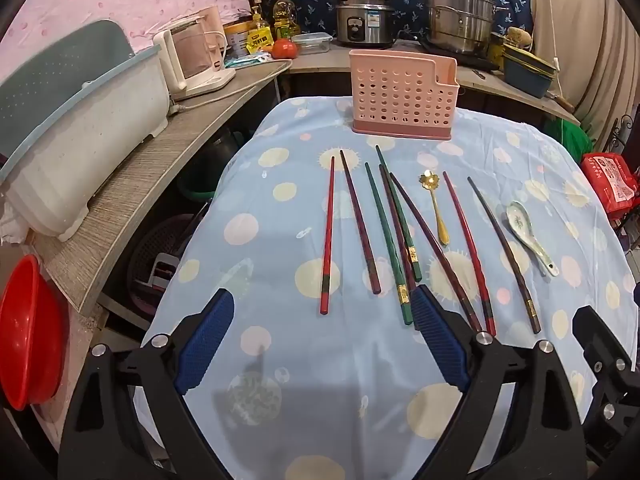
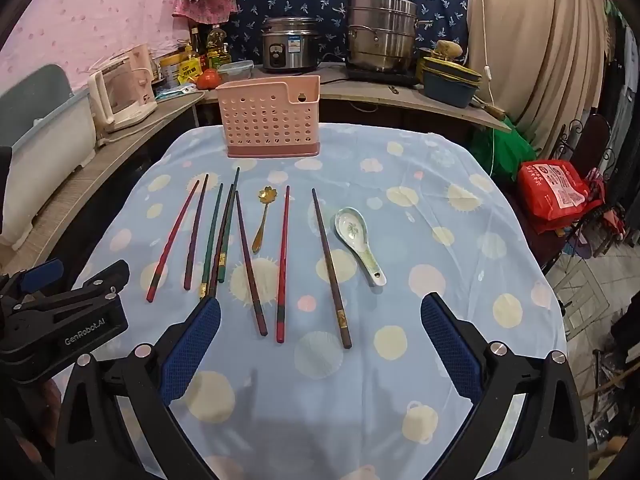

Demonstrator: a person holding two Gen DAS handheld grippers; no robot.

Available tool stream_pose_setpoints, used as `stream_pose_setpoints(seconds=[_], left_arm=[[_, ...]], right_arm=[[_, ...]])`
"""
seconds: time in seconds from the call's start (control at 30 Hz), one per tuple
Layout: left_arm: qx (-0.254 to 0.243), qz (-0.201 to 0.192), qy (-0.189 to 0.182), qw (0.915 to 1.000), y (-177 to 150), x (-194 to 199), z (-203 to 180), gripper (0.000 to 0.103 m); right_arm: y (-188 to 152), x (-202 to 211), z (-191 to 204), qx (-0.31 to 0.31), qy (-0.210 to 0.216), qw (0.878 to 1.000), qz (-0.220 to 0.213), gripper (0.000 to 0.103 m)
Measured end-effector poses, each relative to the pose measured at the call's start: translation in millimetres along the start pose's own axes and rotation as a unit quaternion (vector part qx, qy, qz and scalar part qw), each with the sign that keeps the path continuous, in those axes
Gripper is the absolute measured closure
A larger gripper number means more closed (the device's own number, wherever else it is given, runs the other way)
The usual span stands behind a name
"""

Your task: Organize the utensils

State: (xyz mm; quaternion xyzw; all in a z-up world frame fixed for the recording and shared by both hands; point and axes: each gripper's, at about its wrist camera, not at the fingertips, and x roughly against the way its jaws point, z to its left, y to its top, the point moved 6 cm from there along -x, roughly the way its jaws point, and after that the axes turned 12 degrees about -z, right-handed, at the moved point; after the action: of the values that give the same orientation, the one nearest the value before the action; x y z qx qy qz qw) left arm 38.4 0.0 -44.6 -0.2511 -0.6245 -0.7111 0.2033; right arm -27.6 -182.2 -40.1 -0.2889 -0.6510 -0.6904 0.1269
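Utensils: eight chopsticks, a gold spoon and a ceramic spoon lie spread across the middle of the frame on the worktop's blue dotted cloth.
Chopsticks: red, dark purple, green and brown ones, mostly apart; three near the centre-left of the right wrist view overlap.
Gold spoon: between the chopsticks, bowl toward the top of the frame.
Ceramic spoon: right of the last chopstick, just beside it.
Holder: pink perforated holder stands upright at the cloth's upper edge, above the utensils.
Left claw: wide open, holding nothing, bottom of its frame.
Right claw: wide open, holding nothing, bottom of its frame.
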Motion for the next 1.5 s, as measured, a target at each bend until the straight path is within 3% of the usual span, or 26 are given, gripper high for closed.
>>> stream_pose_setpoints(seconds=[1.5], left_arm=[[0.002,-0.002,-0.007,1.0000,1.5,18.3,2.5,0.015]], right_arm=[[6.1,24.5,3.9,-0.010,0.011,1.000,-0.010,0.007]])
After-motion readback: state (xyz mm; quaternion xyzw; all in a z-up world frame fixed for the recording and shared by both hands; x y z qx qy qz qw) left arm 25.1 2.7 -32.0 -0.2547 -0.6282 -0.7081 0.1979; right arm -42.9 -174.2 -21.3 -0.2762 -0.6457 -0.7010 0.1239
